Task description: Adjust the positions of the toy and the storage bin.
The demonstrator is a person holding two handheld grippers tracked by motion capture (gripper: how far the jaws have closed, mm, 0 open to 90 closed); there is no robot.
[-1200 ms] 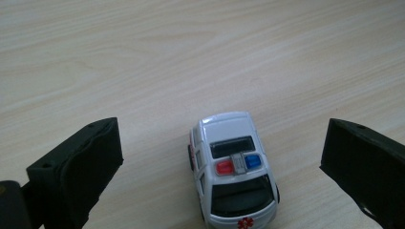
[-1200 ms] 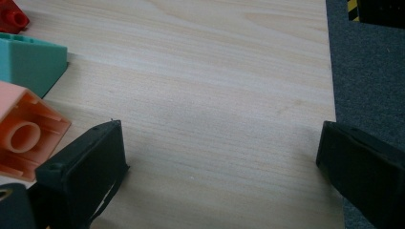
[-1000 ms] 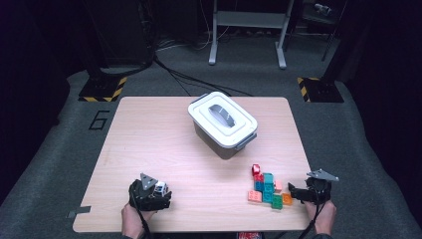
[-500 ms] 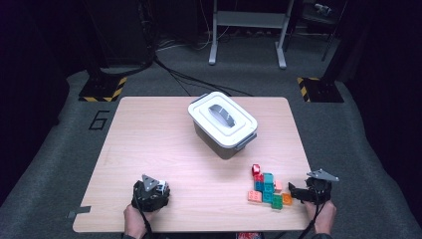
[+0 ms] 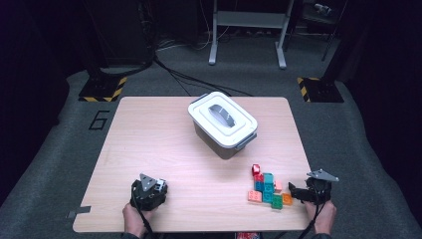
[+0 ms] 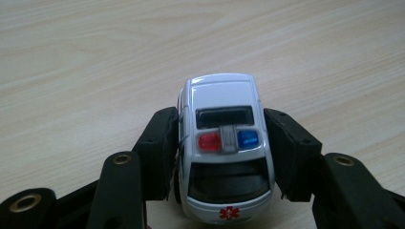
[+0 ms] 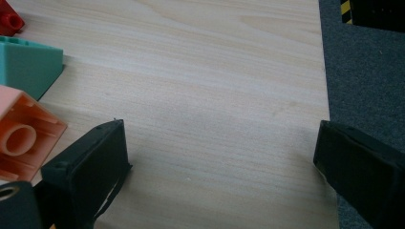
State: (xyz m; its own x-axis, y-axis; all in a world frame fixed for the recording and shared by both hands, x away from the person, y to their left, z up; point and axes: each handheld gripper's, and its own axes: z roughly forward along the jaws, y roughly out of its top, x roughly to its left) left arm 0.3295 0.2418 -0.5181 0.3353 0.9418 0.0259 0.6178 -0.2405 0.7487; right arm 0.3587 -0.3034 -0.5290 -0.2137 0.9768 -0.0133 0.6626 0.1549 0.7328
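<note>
The left gripper [image 6: 222,157] pinches a white toy police car [image 6: 222,152], its 2 jaws pressed against the car's 2 flanks. The car's long axis runs straight along the jaws; which end points away I cannot tell. A red and a blue roof light sit side by side across that axis. In the high view the left gripper [image 5: 148,191] sits well to the near-left of the lidded white box [image 5: 222,122] on the table [image 5: 149,134]. The right gripper [image 7: 224,162] is spread wide over bare wood, just beside the coloured blocks [image 5: 267,187] near-right of the box.
</note>
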